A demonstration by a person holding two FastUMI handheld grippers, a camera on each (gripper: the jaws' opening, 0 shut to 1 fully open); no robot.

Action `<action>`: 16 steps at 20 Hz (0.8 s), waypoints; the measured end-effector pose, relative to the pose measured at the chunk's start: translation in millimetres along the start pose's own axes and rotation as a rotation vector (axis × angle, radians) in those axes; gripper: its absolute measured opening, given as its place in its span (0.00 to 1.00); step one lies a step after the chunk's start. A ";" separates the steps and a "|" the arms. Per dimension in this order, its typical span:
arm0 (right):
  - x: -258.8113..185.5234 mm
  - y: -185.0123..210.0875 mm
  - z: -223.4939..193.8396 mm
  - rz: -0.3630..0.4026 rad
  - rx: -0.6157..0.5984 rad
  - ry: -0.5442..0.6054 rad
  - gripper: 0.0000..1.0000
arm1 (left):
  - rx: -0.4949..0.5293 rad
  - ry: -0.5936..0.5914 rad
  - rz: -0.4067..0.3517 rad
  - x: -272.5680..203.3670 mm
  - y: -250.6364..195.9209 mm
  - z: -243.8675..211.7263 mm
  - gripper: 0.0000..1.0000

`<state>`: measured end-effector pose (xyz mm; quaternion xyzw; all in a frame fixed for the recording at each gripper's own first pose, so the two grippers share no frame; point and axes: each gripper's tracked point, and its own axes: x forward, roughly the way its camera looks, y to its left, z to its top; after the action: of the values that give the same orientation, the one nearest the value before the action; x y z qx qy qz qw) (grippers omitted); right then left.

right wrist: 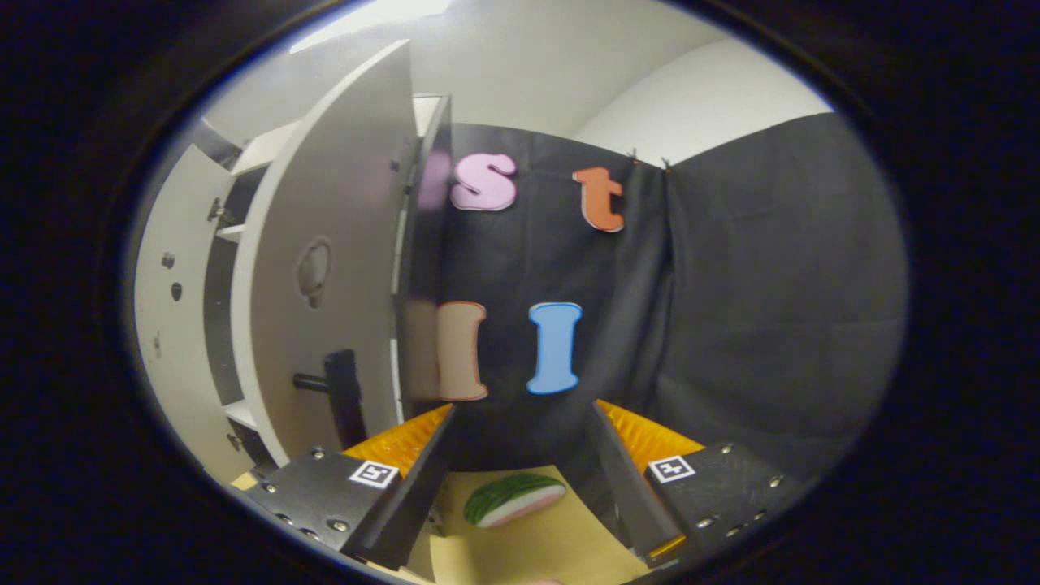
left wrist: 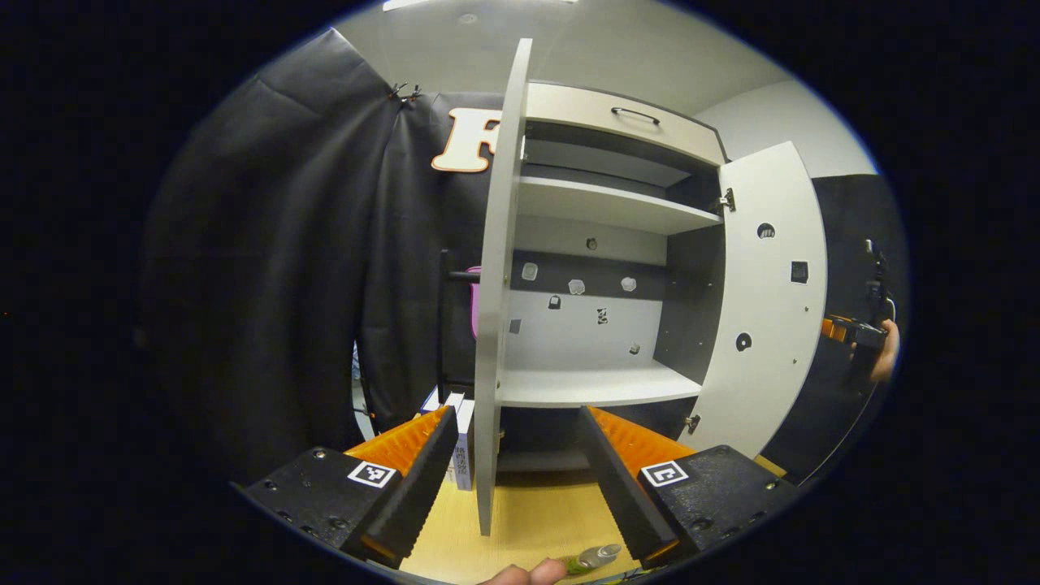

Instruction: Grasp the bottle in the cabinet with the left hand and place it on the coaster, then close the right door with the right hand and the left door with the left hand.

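A: Left gripper view?
B: Left claw [left wrist: 513, 471] wide, empty, straddling the left door's [left wrist: 497, 309] edge. Cabinet [left wrist: 601, 244] shelves bare. Bottle [left wrist: 593, 558] lies low on the bench [left wrist: 536, 512].
A: Right gripper view?
B: Right claw [right wrist: 520, 479] wide, empty, beside the right door [right wrist: 325, 268].

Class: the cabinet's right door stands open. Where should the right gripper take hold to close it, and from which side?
Probably the black handle low on the right door. It is a bar standing off the door's outer face on a short post, so the open right gripper can come from that outer side, straddle the bar and push the door shut.
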<state>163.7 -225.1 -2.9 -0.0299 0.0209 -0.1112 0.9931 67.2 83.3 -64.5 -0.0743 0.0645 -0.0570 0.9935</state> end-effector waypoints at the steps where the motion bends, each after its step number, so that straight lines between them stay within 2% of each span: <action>1: 6.2 7.0 1.8 0.002 -0.014 -0.014 0.96 | 0.003 -0.002 0.007 -2.5 2.7 1.5 0.94; 2: 0.3 7.7 5.0 -0.009 -0.013 -0.018 0.82 | 0.007 -0.009 0.015 -6.8 6.0 3.9 0.94; 5: 0.0 24.0 8.2 0.018 0.037 -0.014 0.75 | 0.011 -0.052 0.013 -21.1 7.0 15.5 0.94; 7: -1.8 37.7 9.0 0.046 0.033 -0.018 0.78 | 0.012 -0.057 0.014 -28.4 6.5 15.5 0.92; 11: -5.2 67.0 9.5 0.091 0.022 -0.020 0.78 | 0.004 -0.047 0.014 -30.6 3.6 9.4 0.94; 12: -5.8 73.1 10.1 0.101 0.021 -0.021 0.75 | 0.003 -0.044 0.016 -31.2 4.4 8.4 0.92; 13: -5.3 77.8 10.5 0.102 0.027 -0.020 0.78 | 0.003 -0.042 0.018 -31.7 4.9 7.9 0.94; 14: -4.3 80.0 10.5 0.094 0.047 -0.013 0.75 | 0.002 -0.038 0.025 -31.3 7.6 6.6 0.94; 16: -2.0 87.4 8.2 0.090 0.079 -0.002 0.78 | -0.003 -0.037 0.026 -34.1 8.9 5.8 0.94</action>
<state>181.4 -139.2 -0.3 0.0103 0.0167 -0.0674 0.9975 35.3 97.0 -56.1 -0.0761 0.0474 -0.0425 0.9951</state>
